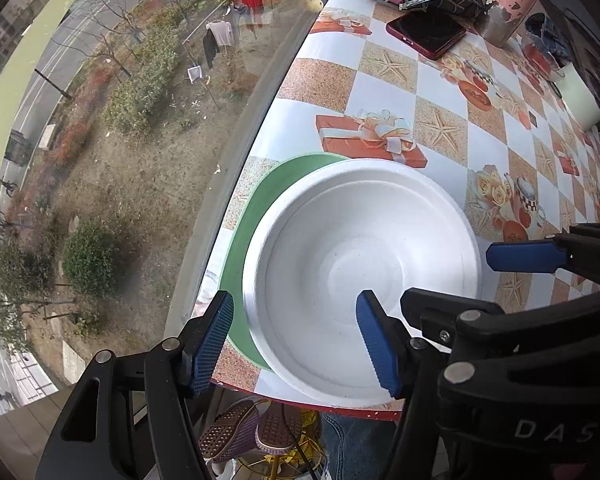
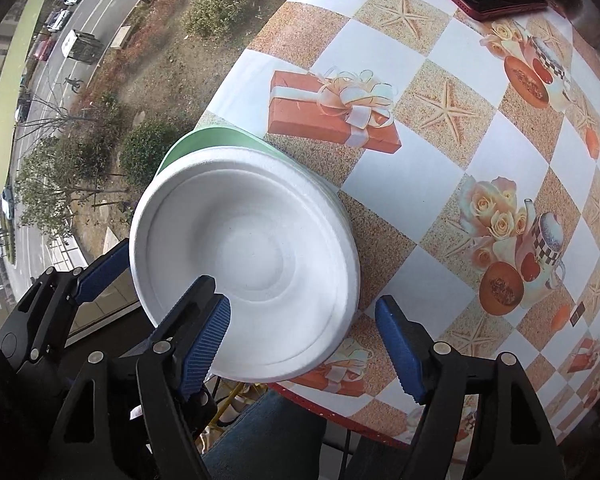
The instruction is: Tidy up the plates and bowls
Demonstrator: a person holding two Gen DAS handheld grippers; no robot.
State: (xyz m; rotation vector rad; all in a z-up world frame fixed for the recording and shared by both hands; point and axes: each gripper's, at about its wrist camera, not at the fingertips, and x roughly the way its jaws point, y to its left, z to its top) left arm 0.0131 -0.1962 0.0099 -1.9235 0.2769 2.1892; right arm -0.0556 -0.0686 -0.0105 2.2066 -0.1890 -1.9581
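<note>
Both grippers, left [image 1: 296, 344] and right [image 2: 304, 344], were spread and gripping nothing, so the bowl [image 1: 360, 280] on the plate [image 1: 252, 216] by the table [image 1: 440, 184] edge looked easy to knock off.

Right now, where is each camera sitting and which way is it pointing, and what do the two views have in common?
Left wrist: on the left tongs, looking down at the white bowl on the green plate at the table edge; its own blue fingers straddle the bowl's near rim, right tongs poking in.
Right wrist: on the right tongs, looking down at the same bowl; left tongs show at left.
Shared: bowl, plate, phone, tablecloth.
</note>
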